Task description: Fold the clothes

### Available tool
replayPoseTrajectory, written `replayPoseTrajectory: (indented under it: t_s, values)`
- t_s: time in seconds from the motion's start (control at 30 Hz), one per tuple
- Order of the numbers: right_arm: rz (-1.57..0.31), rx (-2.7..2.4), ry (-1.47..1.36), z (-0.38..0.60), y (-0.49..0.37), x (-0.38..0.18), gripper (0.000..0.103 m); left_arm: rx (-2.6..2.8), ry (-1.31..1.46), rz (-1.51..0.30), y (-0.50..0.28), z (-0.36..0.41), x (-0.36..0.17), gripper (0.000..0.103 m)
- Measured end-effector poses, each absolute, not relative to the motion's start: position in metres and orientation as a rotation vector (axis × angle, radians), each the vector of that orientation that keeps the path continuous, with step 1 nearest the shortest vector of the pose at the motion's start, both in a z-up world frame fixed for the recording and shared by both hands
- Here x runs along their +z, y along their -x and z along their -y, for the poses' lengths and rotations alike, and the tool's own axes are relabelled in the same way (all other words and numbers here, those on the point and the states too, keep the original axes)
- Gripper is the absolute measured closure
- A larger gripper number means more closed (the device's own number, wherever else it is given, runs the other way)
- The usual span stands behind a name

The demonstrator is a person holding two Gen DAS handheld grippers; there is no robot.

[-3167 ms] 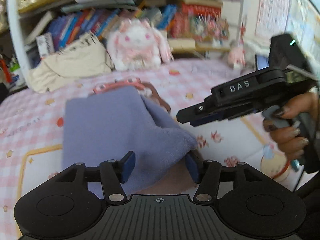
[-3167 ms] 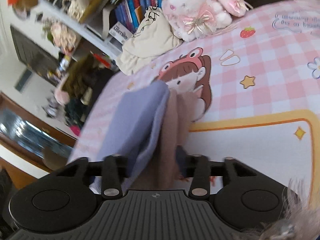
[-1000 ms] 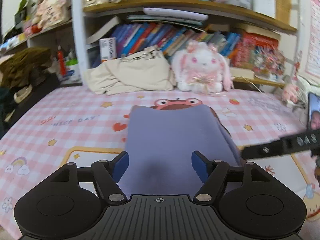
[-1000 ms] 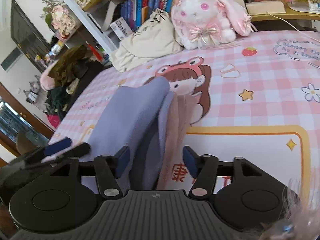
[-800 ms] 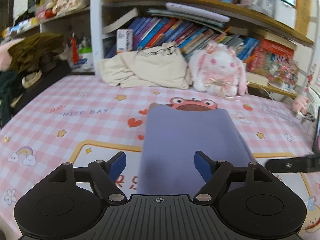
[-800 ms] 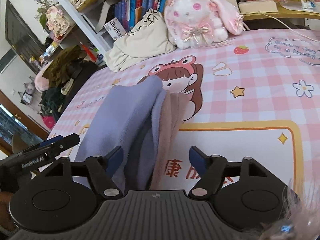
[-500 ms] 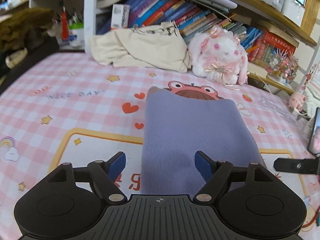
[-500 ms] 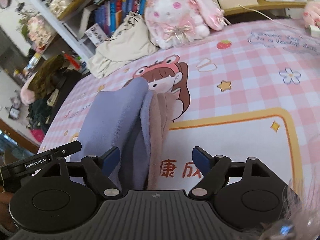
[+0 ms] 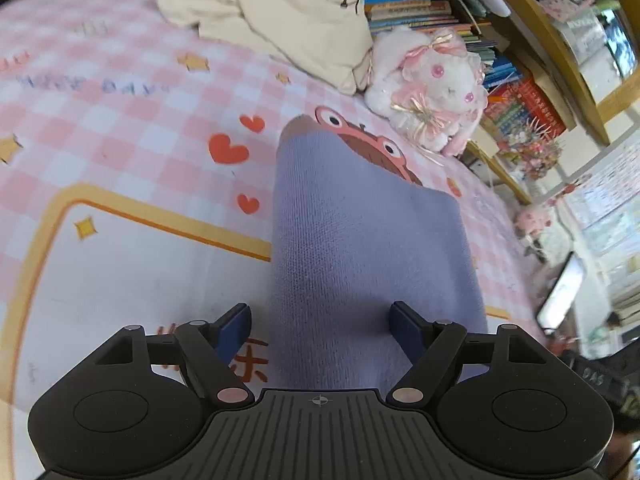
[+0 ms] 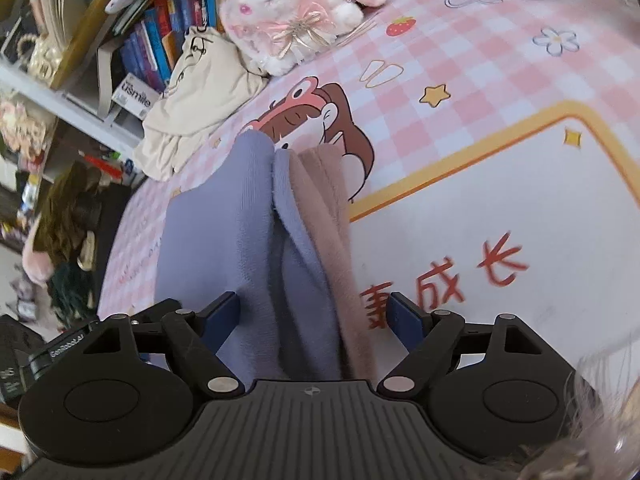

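Folded purple garment (image 9: pixel 360 256) lies lengthwise, pointing away from me toward the plush rabbit (image 9: pixel 432 80).
My left gripper (image 9: pixel 320 320) and right gripper (image 10: pixel 316 312) are both spread apart; only the right view shows its stacked side edges.

Bright, even daylight fills both views. Heavy fisheye bending curves the bookshelf (image 9: pixel 460 8) and darkens the corners. Far edges smear with blur; the purple garment (image 9: pixel 360 248) carries a soft near shadow.
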State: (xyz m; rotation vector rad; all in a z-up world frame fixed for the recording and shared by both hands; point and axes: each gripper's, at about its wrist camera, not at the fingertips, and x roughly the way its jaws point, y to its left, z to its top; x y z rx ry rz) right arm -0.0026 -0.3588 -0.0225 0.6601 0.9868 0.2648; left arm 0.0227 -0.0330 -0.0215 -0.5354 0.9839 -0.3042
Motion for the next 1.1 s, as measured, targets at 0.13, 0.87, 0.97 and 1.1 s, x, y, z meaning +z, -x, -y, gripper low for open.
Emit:
replayPoseTrajectory:
  t_s: [0.13, 0.87, 0.97, 1.1]
  values:
    - [-0.985, 0.246, -0.631, 0.342, 0.005, -0.020, 0.035, -0.367, 0.581, -1.005, -0.032, 0.029, -0.026, 0.026]
    - [-0.970, 0.125, -0.493, 0.287, 0.031, -0.006, 0.041, -0.516, 0.473, -1.087, -0.040, 0.000, -0.020, 0.039]
    - [-0.980, 0.119, -0.555, 0.291, 0.024, -0.011, 0.040, -0.530, 0.497, -1.112, -0.045, -0.001, -0.025, 0.039]
    - [-0.962, 0.126, -0.520, 0.283, 0.023, -0.010, 0.054, -0.538, 0.497, -1.104, -0.045, 0.005, -0.026, 0.046]
